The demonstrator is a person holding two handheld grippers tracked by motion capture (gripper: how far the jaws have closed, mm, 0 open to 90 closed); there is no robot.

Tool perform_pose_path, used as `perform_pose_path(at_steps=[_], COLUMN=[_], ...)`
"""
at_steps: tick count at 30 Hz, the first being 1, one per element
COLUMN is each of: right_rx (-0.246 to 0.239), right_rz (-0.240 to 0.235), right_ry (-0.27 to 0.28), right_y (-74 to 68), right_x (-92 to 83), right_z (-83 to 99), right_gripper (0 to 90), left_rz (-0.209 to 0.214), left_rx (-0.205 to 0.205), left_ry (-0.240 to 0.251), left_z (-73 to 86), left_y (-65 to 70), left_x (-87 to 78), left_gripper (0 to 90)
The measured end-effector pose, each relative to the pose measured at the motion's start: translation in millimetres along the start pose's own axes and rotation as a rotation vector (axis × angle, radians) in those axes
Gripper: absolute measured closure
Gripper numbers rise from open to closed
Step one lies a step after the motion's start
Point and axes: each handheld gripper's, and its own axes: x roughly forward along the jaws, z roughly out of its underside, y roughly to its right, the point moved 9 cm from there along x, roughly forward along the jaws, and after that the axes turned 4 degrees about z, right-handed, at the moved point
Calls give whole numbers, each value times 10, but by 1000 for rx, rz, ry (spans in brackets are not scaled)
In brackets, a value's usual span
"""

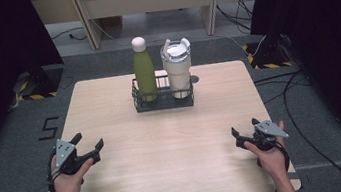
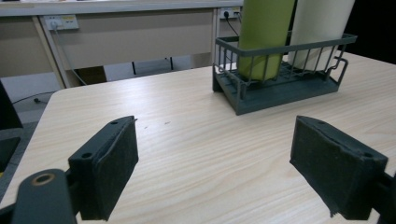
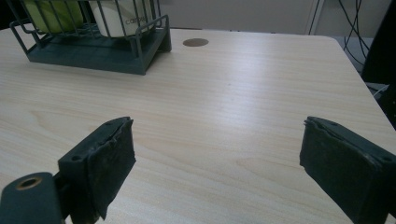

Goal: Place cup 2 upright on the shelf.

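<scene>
High view: left gripper (image 1: 88,142) and right gripper (image 1: 245,132) at near table corners, jaws spread, nothing between. Tall green metal bottle (image 1: 145,74) and cream lidded tumbler (image 1: 178,69) upright in dark wire basket (image 1: 163,101) (2 vessels, side by side), far centre of pale wooden table (image 1: 165,147).

Left gripper view: jaws wide apart; basket (image 2: 280,88) ahead-right.

Right gripper view: jaws wide apart; basket (image 3: 93,51) far-left.

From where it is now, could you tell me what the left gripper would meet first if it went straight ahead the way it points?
Probably the dark wire rack holding the green bottle. The left gripper, jaws open, points across bare table toward the rack's near-left corner, though it may pass just left; depth is hard to judge.
</scene>
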Motion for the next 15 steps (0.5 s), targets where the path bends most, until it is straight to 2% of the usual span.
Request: perform_pose_path(at_steps=[15], right_rx=[-1], right_rz=[0], right_ry=[0], right_y=[-2], right_x=[-2], right_z=[0], right_gripper=[103], left_rz=[-35], left_rx=[-15], left_ry=[-32], left_z=[255], left_y=[-114], left_x=[-49], left_gripper=[147])
